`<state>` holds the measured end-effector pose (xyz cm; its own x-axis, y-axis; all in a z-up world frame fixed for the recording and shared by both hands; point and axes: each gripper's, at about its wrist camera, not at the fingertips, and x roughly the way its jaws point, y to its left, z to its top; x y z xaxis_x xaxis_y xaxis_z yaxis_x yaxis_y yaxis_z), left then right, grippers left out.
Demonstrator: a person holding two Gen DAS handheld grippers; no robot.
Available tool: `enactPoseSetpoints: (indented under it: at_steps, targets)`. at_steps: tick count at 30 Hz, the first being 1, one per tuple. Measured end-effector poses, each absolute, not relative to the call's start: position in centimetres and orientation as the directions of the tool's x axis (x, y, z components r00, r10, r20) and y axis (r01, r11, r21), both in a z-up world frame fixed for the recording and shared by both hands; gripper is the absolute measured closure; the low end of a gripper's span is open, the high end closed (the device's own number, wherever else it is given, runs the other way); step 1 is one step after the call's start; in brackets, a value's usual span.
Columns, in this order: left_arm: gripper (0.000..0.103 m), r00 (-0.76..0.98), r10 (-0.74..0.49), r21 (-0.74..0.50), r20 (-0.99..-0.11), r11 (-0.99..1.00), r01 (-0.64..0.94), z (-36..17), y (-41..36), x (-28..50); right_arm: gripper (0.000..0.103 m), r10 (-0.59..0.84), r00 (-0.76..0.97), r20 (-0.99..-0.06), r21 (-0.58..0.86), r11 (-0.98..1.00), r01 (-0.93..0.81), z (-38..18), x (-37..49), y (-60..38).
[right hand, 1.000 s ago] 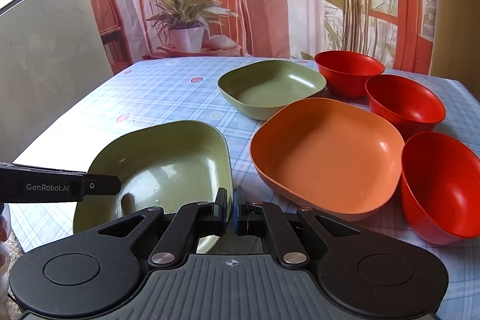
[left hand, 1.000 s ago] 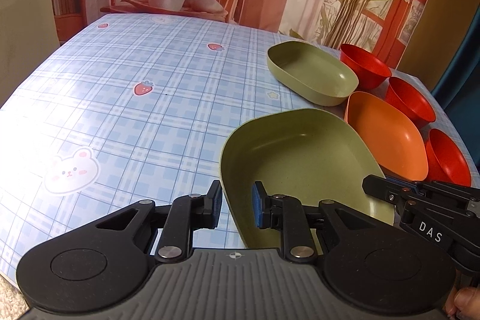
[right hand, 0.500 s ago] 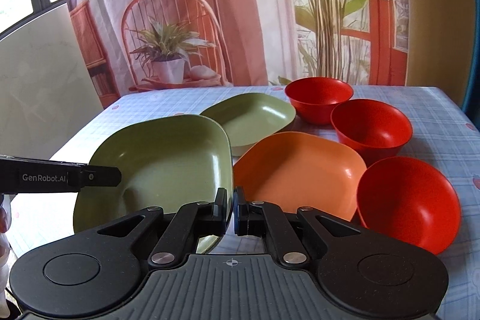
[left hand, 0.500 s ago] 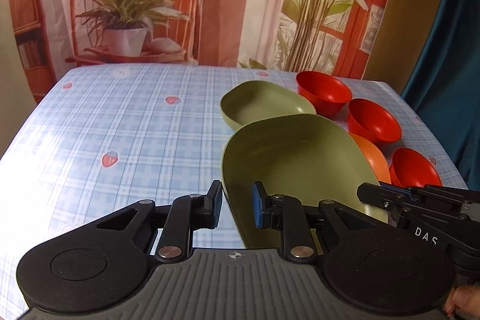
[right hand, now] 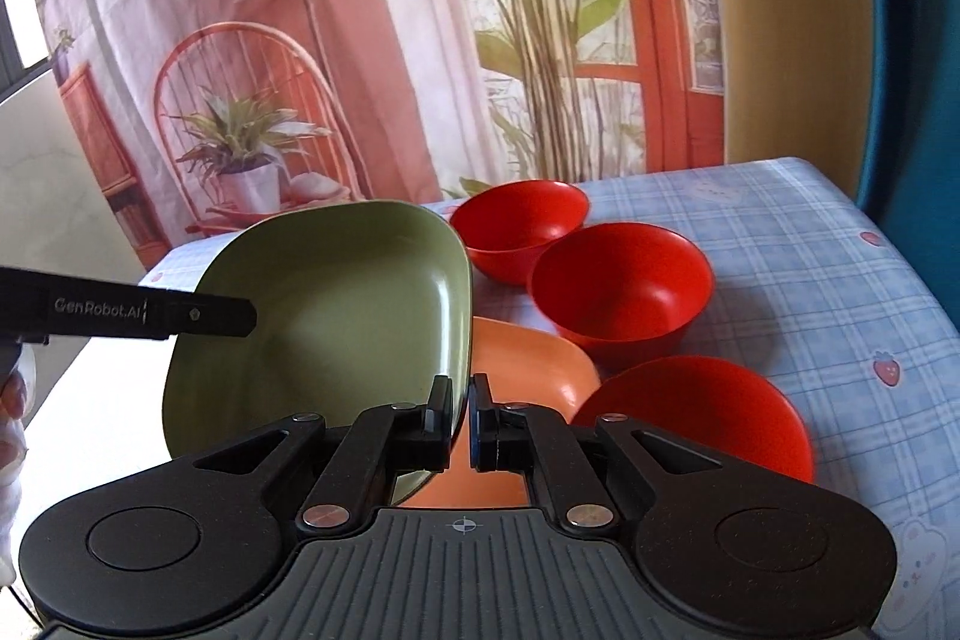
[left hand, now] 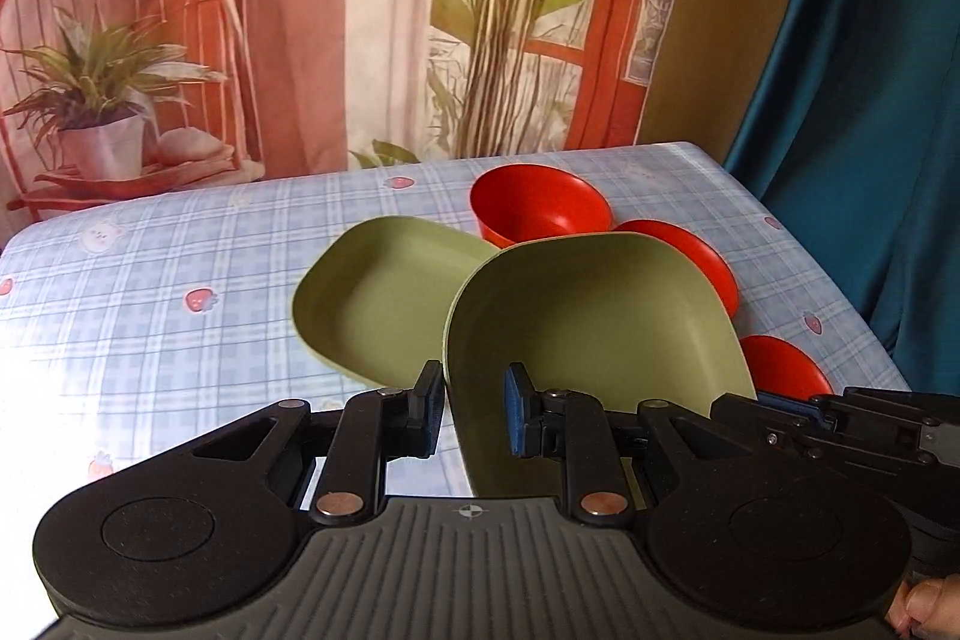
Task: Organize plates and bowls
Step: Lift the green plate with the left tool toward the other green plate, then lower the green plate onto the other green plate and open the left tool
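Observation:
My right gripper (right hand: 462,421) is shut on the right rim of a large green plate (right hand: 336,322) and holds it lifted and tilted above the table. My left gripper (left hand: 471,415) is open; the plate's (left hand: 594,322) left rim passes between its jaws without being pinched. A second green plate (left hand: 372,292) lies on the table just beyond and left of the held one. An orange plate (right hand: 528,358) lies under the held plate's right side. Three red bowls (right hand: 519,223) (right hand: 621,289) (right hand: 696,415) stand in a row on the right.
The table has a blue checked cloth (left hand: 156,310) with strawberry prints. Its right edge (left hand: 840,292) meets a teal curtain. A printed backdrop (left hand: 300,10) hangs behind the far edge.
Both grippers rose and moved forward with the large green plate, which is higher and more tilted, now close to the second green plate. The grips are unchanged.

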<state>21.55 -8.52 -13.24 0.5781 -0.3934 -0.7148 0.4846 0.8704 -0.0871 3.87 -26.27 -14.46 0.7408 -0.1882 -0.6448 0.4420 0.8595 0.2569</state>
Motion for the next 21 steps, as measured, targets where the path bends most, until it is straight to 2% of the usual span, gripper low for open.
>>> enactPoseSetpoints:
  at_steps: [12,21]
  targets:
    - [0.08,0.507,-0.379,-0.044,-0.774,0.831,0.554,-16.8,-11.6,25.1,0.091,-0.163,0.674,-0.72,0.235,0.857,0.459,-17.0,3.7,-26.0]
    - [0.08,0.497,-0.367,-0.025,-0.786,0.823,0.568,-17.1,-12.3,25.7,0.09,-0.153,0.649,-0.745,0.231,0.854,0.466,-17.7,4.2,-26.0]
